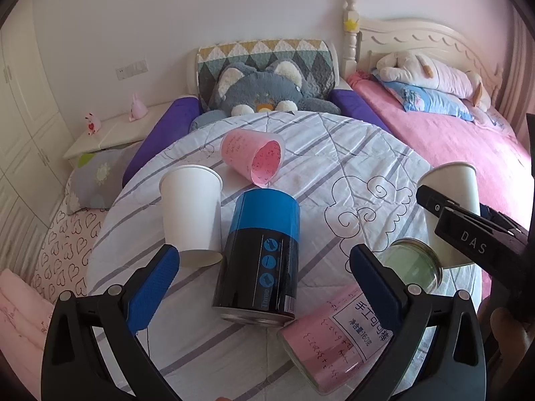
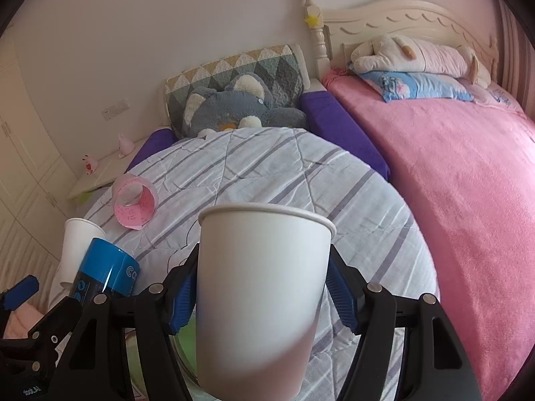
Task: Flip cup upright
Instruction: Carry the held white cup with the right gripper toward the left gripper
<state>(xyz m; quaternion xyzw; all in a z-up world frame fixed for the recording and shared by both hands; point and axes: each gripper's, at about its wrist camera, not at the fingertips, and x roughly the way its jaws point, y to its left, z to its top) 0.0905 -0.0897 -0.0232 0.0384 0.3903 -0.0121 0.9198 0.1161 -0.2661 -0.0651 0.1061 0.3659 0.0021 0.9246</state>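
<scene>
My right gripper (image 2: 260,287) is shut on a white paper cup (image 2: 260,287), held upright with its rim on top; the same cup (image 1: 451,207) shows at the right in the left wrist view. My left gripper (image 1: 264,267) is open and empty, its blue pads either side of a blue-and-black can (image 1: 260,254) standing on the striped quilt (image 1: 334,153). A second white paper cup (image 1: 192,214) stands upright left of the can. A pink cup (image 1: 255,157) lies on its side further back.
A pink labelled jar (image 1: 334,344) lies on its side near the left gripper, and a glass jar (image 1: 414,264) lies beside it. A grey plush toy (image 1: 260,90) sits at the headboard. A pink bed (image 2: 451,173) lies to the right, a nightstand (image 1: 110,133) to the left.
</scene>
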